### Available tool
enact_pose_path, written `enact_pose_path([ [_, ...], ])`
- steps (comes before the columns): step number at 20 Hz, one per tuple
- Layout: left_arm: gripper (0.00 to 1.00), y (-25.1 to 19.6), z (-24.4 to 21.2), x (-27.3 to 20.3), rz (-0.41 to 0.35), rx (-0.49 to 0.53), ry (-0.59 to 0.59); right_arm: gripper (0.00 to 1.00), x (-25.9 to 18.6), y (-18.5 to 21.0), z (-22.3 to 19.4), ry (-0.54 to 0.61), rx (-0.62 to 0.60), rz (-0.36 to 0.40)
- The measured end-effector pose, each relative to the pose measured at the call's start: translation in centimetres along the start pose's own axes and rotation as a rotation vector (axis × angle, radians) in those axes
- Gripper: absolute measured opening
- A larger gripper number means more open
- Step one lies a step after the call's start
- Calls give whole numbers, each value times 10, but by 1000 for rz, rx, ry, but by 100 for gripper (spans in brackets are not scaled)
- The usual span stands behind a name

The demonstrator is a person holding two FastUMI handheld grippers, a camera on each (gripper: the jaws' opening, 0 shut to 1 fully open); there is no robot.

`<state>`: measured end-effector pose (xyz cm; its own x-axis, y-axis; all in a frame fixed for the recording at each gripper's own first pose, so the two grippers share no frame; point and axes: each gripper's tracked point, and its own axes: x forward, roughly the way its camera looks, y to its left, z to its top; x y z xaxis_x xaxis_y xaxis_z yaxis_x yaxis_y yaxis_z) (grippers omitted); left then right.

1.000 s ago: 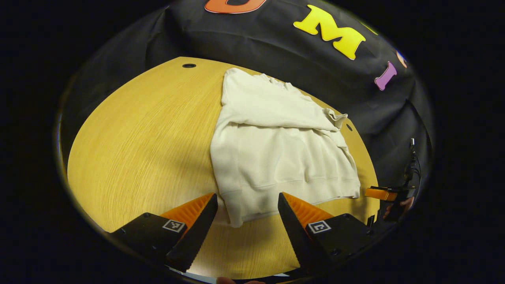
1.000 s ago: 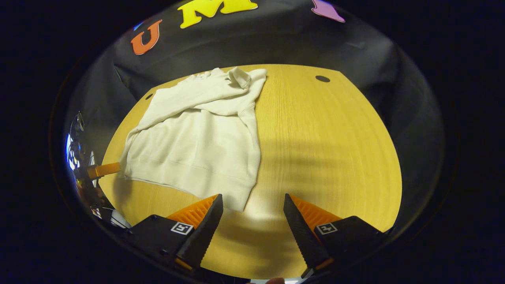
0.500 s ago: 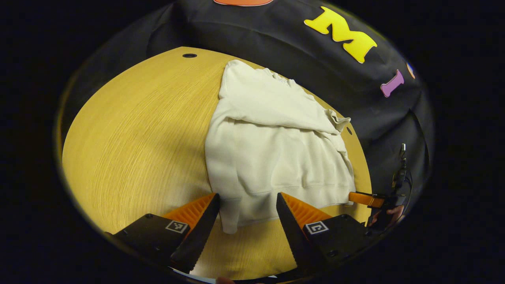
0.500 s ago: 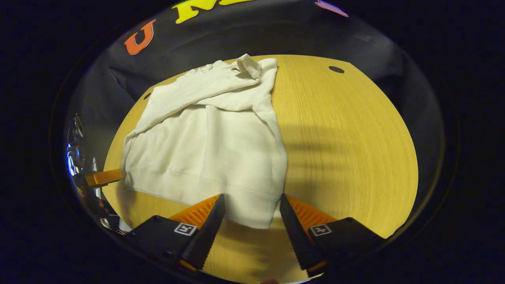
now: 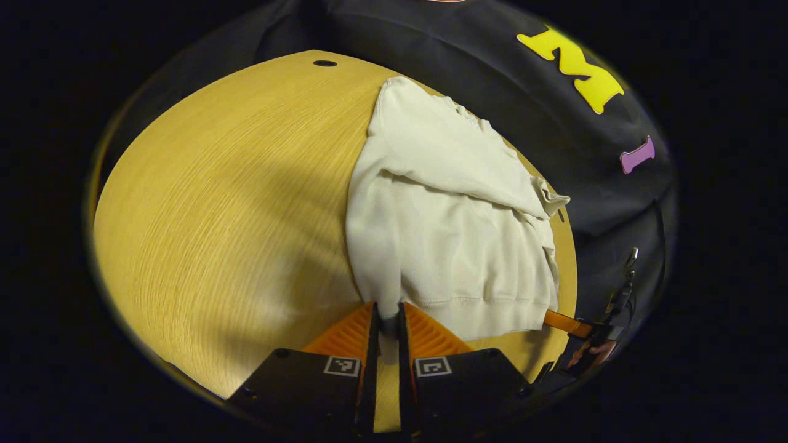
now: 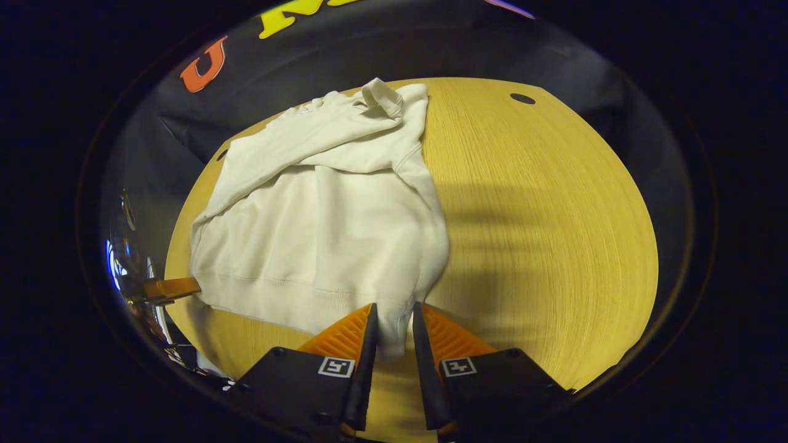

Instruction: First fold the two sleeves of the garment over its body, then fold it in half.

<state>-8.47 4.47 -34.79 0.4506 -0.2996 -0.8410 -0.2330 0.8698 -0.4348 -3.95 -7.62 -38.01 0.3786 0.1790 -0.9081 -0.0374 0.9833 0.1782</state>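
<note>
In the left gripper view I have bare counter [image 5: 203,209] across the whole left half of the frame, while the cream garment [image 5: 449,227] lies right of centre with its far side close to the counter's right edge, sleeves already folded across the chest. The right gripper view mirrors that, with the garment [image 6: 320,221] in the left half and open counter [image 6: 542,215] to the right. My left claw [image 5: 386,317] is pinched on one hem corner at bottom centre, my right claw [image 6: 393,326] on the other, fingers nearly together with cloth between them.
</note>
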Motion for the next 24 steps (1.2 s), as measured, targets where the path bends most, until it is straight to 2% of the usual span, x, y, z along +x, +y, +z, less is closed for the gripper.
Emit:
enact_pose_path([
  [1,18,-1,0,-1,-1,5,1,33,1,1,0,2,-11,-5],
  [2,17,-2,0,-1,-2,7,2,41,1,1,0,4,-23,-12],
  [3,17,-2,0,-1,-5,7,2,33,4,-1,2,-10,-25,-22],
  [4,16,-3,1,-1,-10,7,5,1,1,0,3,-1,1,-18],
  [9,8,-20,2,-8,-92,51,-11,1,0,6,7,-15,8,13],
  [13,5,-37,21,-24,-130,68,-63,1,-24,11,23,-58,69,60],
  [18,4,-54,55,-56,-158,112,-176,1,-64,29,65,-158,119,139],
  [24,4,-91,108,-91,-232,142,-287,1,-108,52,122,-245,133,215],
])
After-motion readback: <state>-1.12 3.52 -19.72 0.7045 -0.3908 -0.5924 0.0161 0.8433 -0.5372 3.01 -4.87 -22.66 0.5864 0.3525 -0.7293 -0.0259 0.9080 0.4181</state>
